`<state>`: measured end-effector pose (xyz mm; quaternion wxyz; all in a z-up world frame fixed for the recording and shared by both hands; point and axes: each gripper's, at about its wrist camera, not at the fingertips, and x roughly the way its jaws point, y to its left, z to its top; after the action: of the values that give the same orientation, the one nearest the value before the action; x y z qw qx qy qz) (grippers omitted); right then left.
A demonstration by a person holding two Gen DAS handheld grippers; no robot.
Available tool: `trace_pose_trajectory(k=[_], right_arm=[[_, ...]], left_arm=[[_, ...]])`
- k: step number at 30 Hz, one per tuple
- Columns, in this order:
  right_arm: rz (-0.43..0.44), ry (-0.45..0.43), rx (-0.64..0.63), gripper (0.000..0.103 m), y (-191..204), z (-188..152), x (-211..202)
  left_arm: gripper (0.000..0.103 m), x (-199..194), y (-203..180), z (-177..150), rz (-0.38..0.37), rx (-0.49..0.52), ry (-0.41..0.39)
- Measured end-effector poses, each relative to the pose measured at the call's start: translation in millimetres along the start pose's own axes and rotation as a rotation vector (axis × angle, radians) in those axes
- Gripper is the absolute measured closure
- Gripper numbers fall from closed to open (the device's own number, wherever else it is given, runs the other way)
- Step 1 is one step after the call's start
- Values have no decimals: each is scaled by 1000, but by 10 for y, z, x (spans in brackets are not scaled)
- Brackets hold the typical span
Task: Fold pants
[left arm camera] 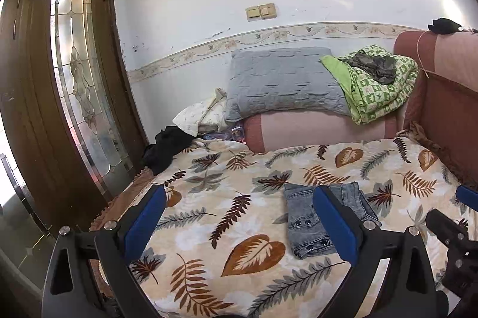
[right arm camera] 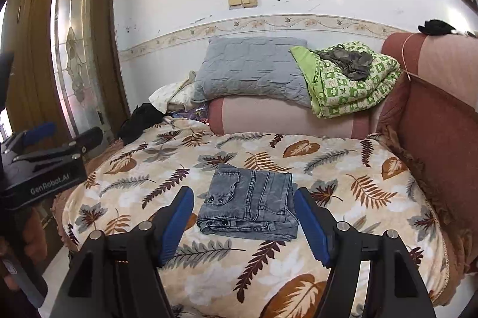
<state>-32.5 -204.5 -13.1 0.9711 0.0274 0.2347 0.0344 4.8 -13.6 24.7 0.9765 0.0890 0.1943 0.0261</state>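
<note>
The grey denim pants (right arm camera: pixel 251 201) lie folded into a compact rectangle on the leaf-print blanket (right arm camera: pixel 358 186), waistband snaps facing me. My right gripper (right arm camera: pixel 243 192) hovers above and in front of them, open, its blue pads (right arm camera: pixel 310 228) apart on either side with nothing between. My left gripper (left arm camera: pixel 239 192) is open wide over the blanket, also holding nothing. In the left wrist view the pants (left arm camera: pixel 304 225) lie just behind its right finger (left arm camera: pixel 334 225), partly hidden. Each gripper shows in the other's view: the right gripper (left arm camera: pixel 454 240) and the left gripper (right arm camera: pixel 44 147).
At the back, a grey pillow (right arm camera: pixel 251 70) and a green checked quilt (right arm camera: pixel 352 82) rest on the pink sofa arm (right arm camera: pixel 283 114). The sofa back (right arm camera: pixel 433 114) rises on the right. A black cloth (right arm camera: pixel 140 117) lies at the blanket's far left corner, by a wooden glass door (right arm camera: pixel 71 49).
</note>
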Motion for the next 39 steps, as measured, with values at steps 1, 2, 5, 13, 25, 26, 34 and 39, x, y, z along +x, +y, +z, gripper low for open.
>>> trace_pose_trajectory(k=[1, 2, 5, 13, 25, 26, 34, 39], right_arm=[[-8, 1, -11, 30, 24, -4, 14], [-12, 4, -18, 30, 45, -8, 29], [-12, 11, -25, 30, 87, -15, 66], [0, 40, -21, 30, 188, -42, 187], [14, 49, -42, 30, 334, -51, 245], [15, 50, -43, 30, 340, -51, 246], [21, 47, -52, 30, 395, -33, 236], [29, 45, -61, 30, 445, -22, 245]], left_arm=[[4, 11, 14, -3, 2, -4, 0], [4, 23, 30, -5, 4, -9, 2], [4, 56, 66, -9, 14, -21, 3], [4, 138, 201, -52, 55, -40, 5], [4, 138, 366, -51, 82, -76, 1], [4, 132, 383, -49, 85, -80, -1], [4, 67, 471, -28, 97, -97, -18], [4, 42, 488, -15, 99, -101, -24]])
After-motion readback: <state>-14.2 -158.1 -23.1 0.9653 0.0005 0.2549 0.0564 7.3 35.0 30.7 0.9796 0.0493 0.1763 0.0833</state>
